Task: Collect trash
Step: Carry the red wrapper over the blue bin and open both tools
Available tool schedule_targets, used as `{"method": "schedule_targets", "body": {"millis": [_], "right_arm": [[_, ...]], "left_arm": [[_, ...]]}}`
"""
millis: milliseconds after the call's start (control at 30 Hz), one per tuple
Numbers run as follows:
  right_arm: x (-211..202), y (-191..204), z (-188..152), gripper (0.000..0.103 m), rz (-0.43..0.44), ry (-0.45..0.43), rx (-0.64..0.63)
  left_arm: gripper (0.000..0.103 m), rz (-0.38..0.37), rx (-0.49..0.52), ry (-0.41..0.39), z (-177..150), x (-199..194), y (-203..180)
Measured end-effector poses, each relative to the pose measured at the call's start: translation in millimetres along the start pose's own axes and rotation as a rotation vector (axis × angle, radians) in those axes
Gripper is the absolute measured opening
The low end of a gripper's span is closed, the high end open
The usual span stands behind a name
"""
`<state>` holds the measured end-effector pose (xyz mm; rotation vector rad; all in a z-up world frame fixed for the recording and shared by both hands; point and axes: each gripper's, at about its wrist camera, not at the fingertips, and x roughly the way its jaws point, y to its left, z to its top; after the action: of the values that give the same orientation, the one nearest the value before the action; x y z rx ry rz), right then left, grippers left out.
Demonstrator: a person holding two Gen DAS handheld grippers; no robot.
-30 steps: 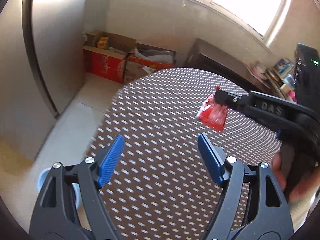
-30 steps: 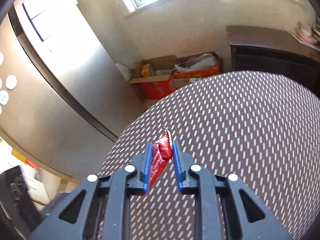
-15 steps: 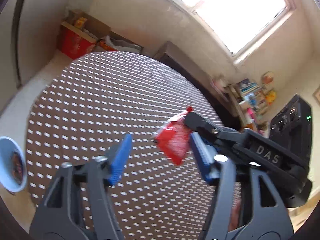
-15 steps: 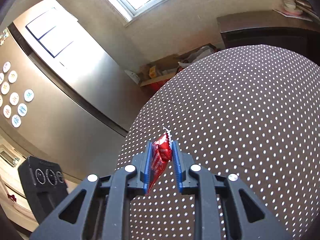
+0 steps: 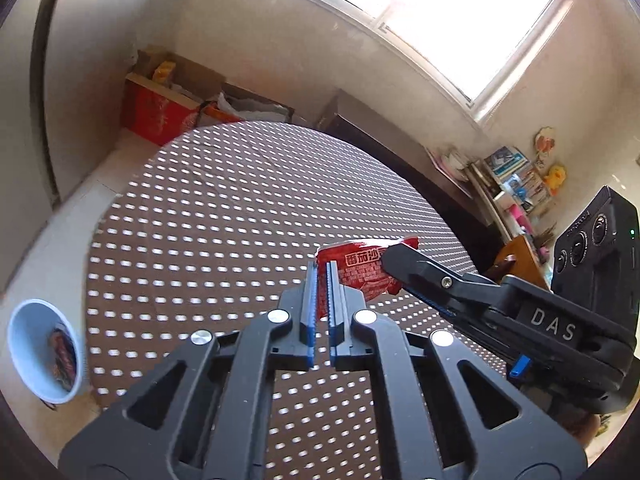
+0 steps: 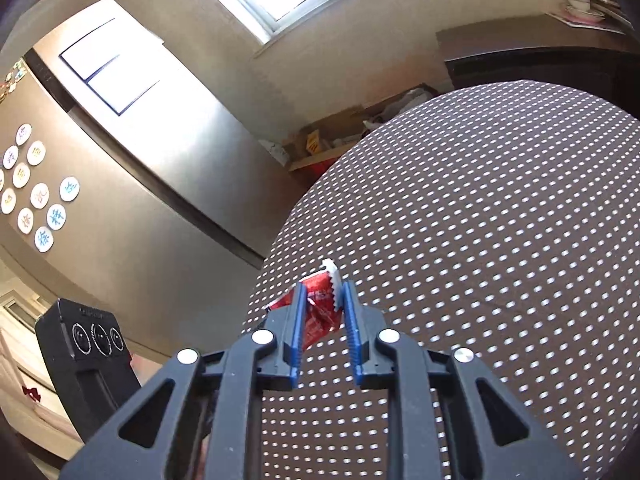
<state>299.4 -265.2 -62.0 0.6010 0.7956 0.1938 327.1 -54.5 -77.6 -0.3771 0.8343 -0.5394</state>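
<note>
The left gripper is squeezing one edge of a red sauce packet. Its blue jaws have just been closing, and now they are pinching the packet tight. The right gripper is holding the other end of the same red sauce packet, with its jaws nearly closed on it. The packet is hanging in the air between the two grippers, above the brown dotted tabletop. Down to the left, off the edge of the tabletop, a pale blue bin is sitting on the floor with some wrappers inside. Farther away, a red cardboard box is standing by the wall under a bright window.
</note>
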Motion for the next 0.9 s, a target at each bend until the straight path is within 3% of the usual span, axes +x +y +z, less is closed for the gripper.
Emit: {"method": "schedule_targets", "body": {"millis": [200, 533, 900], "right_arm": [[23.8, 45.2, -15.2, 0.018, 0.062, 0.051, -0.063], [84.3, 137.5, -62.1, 0.018, 0.141, 0.175, -0.178], [169.7, 226.5, -138.3, 0.018, 0.179, 0.343, -0.347]], "left_arm": [[0.004, 0.130, 0.016, -0.061, 3.3, -35.2, 28.3], [0.003, 0.341, -0.060, -0.139, -3.7, -103.0, 105.9], [0.003, 0.590, -0.224, -0.106, -38.8, -152.7, 204.3]]}}
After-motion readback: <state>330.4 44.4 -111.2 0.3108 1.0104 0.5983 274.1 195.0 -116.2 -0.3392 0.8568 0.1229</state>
